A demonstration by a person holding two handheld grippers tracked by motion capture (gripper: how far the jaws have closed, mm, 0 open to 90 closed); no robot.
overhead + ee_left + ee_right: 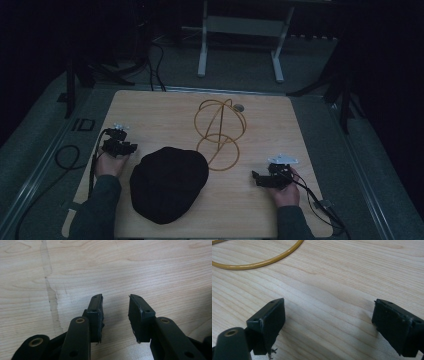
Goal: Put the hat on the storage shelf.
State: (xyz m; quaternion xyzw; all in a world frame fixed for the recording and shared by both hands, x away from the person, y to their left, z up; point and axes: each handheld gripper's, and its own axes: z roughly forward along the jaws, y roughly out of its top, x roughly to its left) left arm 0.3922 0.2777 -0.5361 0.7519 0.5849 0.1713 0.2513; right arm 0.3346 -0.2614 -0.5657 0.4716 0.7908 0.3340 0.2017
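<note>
Black cap (169,183), flat, btwn both grippers.

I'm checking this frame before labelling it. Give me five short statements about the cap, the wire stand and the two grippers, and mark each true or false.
1. The black cap lies on the wooden table between the two hands. True.
2. The left gripper is shut on the cap. False: its jaws stand apart over bare wood.
3. The yellow wire stand stands beyond the cap. True.
4. The right gripper holds the stand's ring. False: its jaws are open and empty, with the ring lying farther off.
5. The cap hangs on the stand. False: it lies flat on the table.
</note>
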